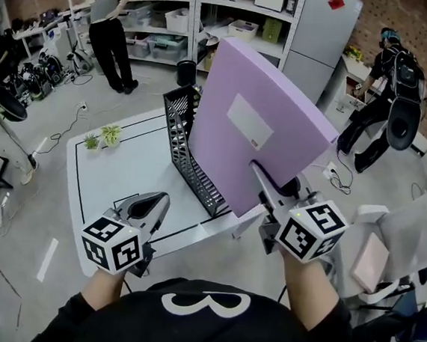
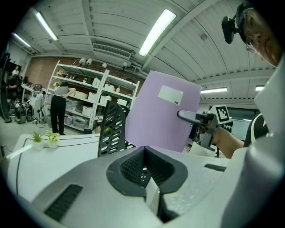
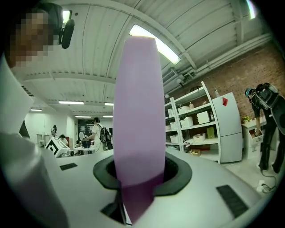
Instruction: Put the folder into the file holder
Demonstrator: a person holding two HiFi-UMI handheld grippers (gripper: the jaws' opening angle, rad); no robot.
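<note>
A large lilac folder point(image 1: 255, 125) with a white label is held up in the air, tilted, above the right part of the white table point(image 1: 123, 173). My right gripper point(image 1: 258, 171) is shut on its lower edge; in the right gripper view the folder point(image 3: 138, 111) rises edge-on from between the jaws. The black mesh file holder point(image 1: 189, 153) stands upright on the table just left of the folder, which is apart from it. My left gripper point(image 1: 154, 202) hovers at the table's near edge, shut and holding nothing. Its view shows the folder point(image 2: 162, 111) and the holder point(image 2: 112, 129) ahead.
Two small potted plants point(image 1: 102, 138) sit at the table's far left corner. A person point(image 1: 110, 36) stands at the white shelves point(image 1: 214, 9) behind. Another person point(image 1: 386, 93) bends over at the right. A white chair point(image 1: 387, 243) stands right of the table.
</note>
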